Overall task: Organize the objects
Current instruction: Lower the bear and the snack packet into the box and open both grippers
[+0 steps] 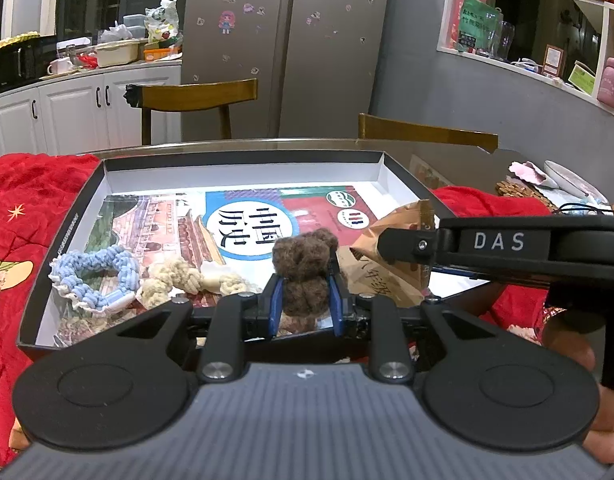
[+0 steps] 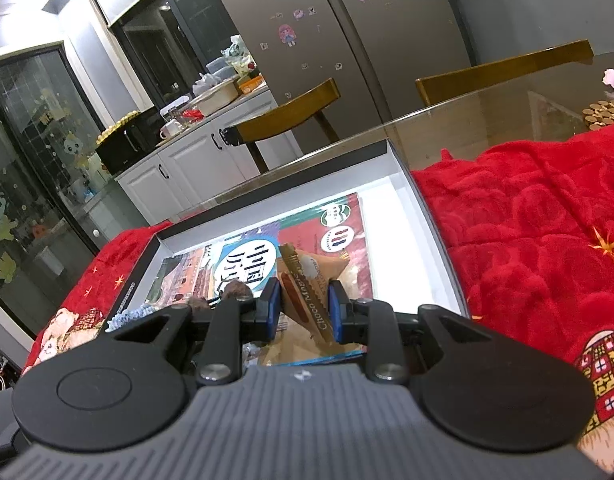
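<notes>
A brown woolly toy [image 1: 305, 276], shaped like a small bear, sits clenched between the blue-padded jaws of the left gripper [image 1: 305, 300], just above the near edge of a shallow black box [image 1: 243, 159] with a white inside. At 3 o'clock from the toy, a tan snack packet [image 2: 307, 300] printed "Choco" is held between the jaws of the right gripper [image 2: 303, 308], which points level into the same box; in the left view this gripper's black arm crosses in from 3 o'clock, marked "DAS". On the box floor lies a history book [image 1: 243, 228] with a red, blue and white cover. At 9 o'clock from the toy lie a cream knotted rope [image 1: 187, 280] and, beyond it, a blue and white rope ring [image 1: 95, 276], both resting on the book. The box stands on a red blanket [image 2: 527, 220] spread over a glass-topped table [image 2: 487, 116]. Two wooden chairs [image 1: 195, 94] stand at 12 o'clock behind the table, before a grey fridge [image 1: 283, 40] dotted with stickers, with white cabinets [image 1: 75, 108] at 10 o'clock carrying kitchen clutter. The toy's lower part is hidden behind the gripper body, and the holding hands are mostly cut off at the frame edge.
</notes>
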Available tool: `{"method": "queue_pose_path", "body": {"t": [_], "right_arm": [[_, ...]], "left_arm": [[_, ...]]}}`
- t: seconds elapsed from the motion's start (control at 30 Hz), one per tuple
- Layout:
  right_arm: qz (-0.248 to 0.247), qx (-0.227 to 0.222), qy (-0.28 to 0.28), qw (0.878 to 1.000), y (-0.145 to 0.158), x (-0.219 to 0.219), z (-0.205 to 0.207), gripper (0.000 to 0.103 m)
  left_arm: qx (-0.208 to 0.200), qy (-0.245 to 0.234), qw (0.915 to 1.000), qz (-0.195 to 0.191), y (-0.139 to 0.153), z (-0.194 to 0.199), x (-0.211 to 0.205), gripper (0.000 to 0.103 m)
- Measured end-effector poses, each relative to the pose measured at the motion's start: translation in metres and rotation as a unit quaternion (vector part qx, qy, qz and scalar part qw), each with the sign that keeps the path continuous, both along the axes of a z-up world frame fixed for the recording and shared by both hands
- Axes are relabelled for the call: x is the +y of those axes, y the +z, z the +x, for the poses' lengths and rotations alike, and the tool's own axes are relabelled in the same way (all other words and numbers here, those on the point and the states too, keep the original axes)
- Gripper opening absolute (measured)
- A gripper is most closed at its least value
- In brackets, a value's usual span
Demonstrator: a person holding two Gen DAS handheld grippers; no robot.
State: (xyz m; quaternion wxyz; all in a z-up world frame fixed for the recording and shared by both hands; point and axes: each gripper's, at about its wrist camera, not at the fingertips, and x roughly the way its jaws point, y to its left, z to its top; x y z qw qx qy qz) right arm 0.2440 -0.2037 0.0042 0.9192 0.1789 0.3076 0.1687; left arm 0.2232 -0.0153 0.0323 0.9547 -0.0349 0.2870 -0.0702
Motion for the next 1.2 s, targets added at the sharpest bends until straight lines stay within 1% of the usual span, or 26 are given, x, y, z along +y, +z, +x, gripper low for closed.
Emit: {"method": "queue_pose_path", "body": {"t": [0.3, 0.43, 0.57, 0.63, 0.67, 0.7, 0.73, 0.8, 0.83, 0.87, 0.9, 1.1, 1.2], "right_arm": [[0.005, 0.004, 0.001, 1.0, -0.001, -0.001, 0.0, 0.029], [0.005, 0.005, 0.001, 1.0, -0.001, -0.001, 0.001, 0.03], [0.01, 0.002, 0.004, 1.0, -0.001, -0.002, 0.0, 0.033], [0.014, -0.003, 0.009, 1.0, 0.0, -0.002, 0.0, 0.033], [0.016, -0.005, 0.009, 1.0, 0.0, -0.003, 0.0, 0.033], [0.02, -0.007, 0.009, 1.0, 0.001, -0.004, -0.001, 0.036], [0.025, -0.009, 0.009, 1.0, 0.002, -0.005, -0.001, 0.038], [0.033, -0.013, 0.009, 0.999, 0.004, -0.007, -0.002, 0.047], [0.036, -0.017, 0.008, 0.999, 0.006, -0.009, -0.003, 0.051], [0.039, -0.021, 0.008, 0.999, 0.008, -0.01, -0.004, 0.056], [0.042, -0.025, 0.008, 0.999, 0.01, -0.011, -0.005, 0.059], [0.055, -0.036, 0.003, 0.998, 0.024, -0.018, -0.013, 0.065], [0.052, -0.048, 0.005, 0.998, 0.038, -0.018, -0.022, 0.066]], "left_arm": [[0.003, 0.001, 1.0, -0.001, -0.001, 0.001, 0.0, 0.028], [0.01, 0.0, 0.9999, -0.008, -0.001, 0.004, 0.003, 0.028], [0.014, -0.002, 0.9998, -0.012, 0.0, 0.005, 0.005, 0.029], [0.016, -0.003, 0.9998, -0.01, 0.0, 0.005, 0.004, 0.03], [0.017, -0.002, 0.9998, -0.009, 0.001, 0.006, 0.004, 0.035], [0.02, -0.003, 0.9998, -0.01, 0.001, 0.006, 0.004, 0.039], [0.023, -0.003, 0.9997, -0.011, 0.002, 0.007, 0.005, 0.042], [0.031, -0.007, 0.9992, -0.022, 0.003, 0.01, 0.009, 0.051], [0.034, -0.008, 0.9989, -0.031, 0.005, 0.011, 0.011, 0.052], [0.034, -0.006, 0.9987, -0.036, 0.006, 0.011, 0.013, 0.053], [0.033, -0.003, 0.9986, -0.04, 0.008, 0.011, 0.016, 0.054], [0.014, 0.002, 0.9987, -0.05, 0.031, 0.007, 0.03, 0.055], [-0.007, -0.004, 0.9994, -0.034, 0.052, 0.001, 0.04, 0.055]]}}
